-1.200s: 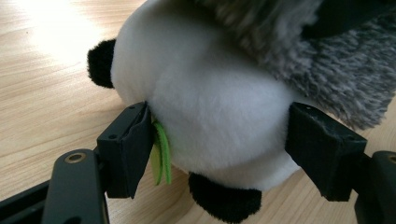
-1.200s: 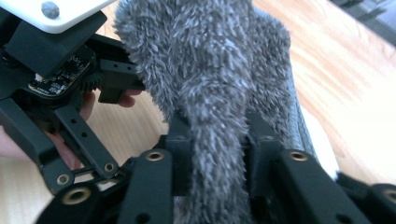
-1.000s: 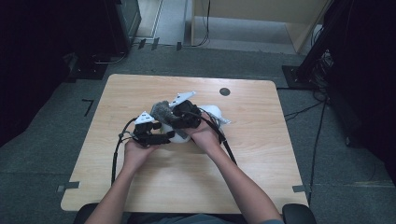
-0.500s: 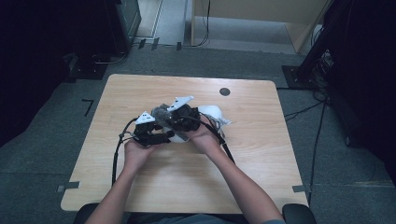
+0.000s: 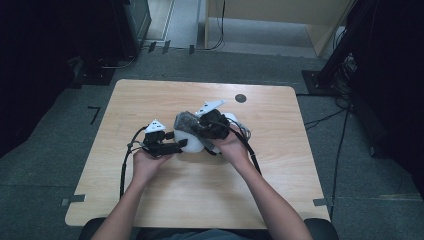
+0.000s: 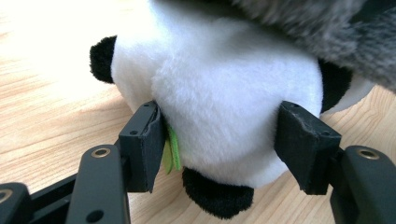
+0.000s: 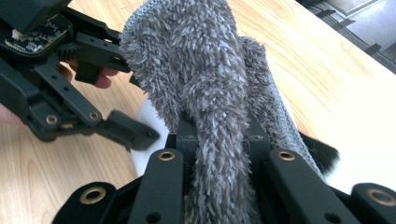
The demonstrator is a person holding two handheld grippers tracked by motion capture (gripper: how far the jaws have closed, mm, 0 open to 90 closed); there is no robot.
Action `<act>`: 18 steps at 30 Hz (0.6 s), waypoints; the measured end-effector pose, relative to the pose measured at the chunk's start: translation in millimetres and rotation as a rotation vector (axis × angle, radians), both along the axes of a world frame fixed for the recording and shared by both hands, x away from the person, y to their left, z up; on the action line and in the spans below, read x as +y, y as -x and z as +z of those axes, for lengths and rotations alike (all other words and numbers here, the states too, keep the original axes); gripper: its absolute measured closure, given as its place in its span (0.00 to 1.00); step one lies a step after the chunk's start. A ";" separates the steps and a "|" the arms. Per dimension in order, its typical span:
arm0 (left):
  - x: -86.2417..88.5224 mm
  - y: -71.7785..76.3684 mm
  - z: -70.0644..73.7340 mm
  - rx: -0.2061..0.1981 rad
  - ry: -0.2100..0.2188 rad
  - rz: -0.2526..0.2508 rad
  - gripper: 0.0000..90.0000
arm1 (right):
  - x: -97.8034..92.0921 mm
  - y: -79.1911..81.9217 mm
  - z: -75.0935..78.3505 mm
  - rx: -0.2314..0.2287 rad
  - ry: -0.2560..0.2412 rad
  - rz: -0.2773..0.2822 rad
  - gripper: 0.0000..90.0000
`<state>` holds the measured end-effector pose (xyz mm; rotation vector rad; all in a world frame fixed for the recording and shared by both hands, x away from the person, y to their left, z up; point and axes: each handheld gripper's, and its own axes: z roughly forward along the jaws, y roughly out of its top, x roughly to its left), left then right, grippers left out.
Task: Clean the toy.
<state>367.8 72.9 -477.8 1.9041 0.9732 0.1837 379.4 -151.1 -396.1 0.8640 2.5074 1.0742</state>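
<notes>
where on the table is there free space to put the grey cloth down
Bare wood runs along the table far edge, left of the dark round mark, and across the near half in front of both hands. The middle is crowded: panda toy, grey cloth, both grippers.

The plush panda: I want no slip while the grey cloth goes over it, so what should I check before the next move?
1. Left tongs straddle the plush panda, both pads on its white body: ok.
2. Right tongs shut on the grey cloth: ok.
3. Cloth over the panda's top: ok, draped in the left gripper view.
4. Panda supported by the table: ok.
5. Green tag beside the left pad, free of pinching: cannot tell.
6. Cables clear of the panda: cannot tell.
</notes>
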 end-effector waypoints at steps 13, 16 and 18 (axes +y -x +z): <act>0.3 0.0 -0.1 -0.005 0.000 -0.005 0.40 | -45.5 9.5 7.8 -0.009 -0.035 -0.061 0.83; 0.5 -0.3 -0.9 -0.010 0.003 -0.004 0.39 | -54.9 11.7 10.2 -0.018 -0.041 -0.073 0.83; 0.6 -0.3 -1.2 -0.011 0.004 -0.005 0.38 | -61.9 13.7 12.1 -0.025 -0.045 -0.086 0.83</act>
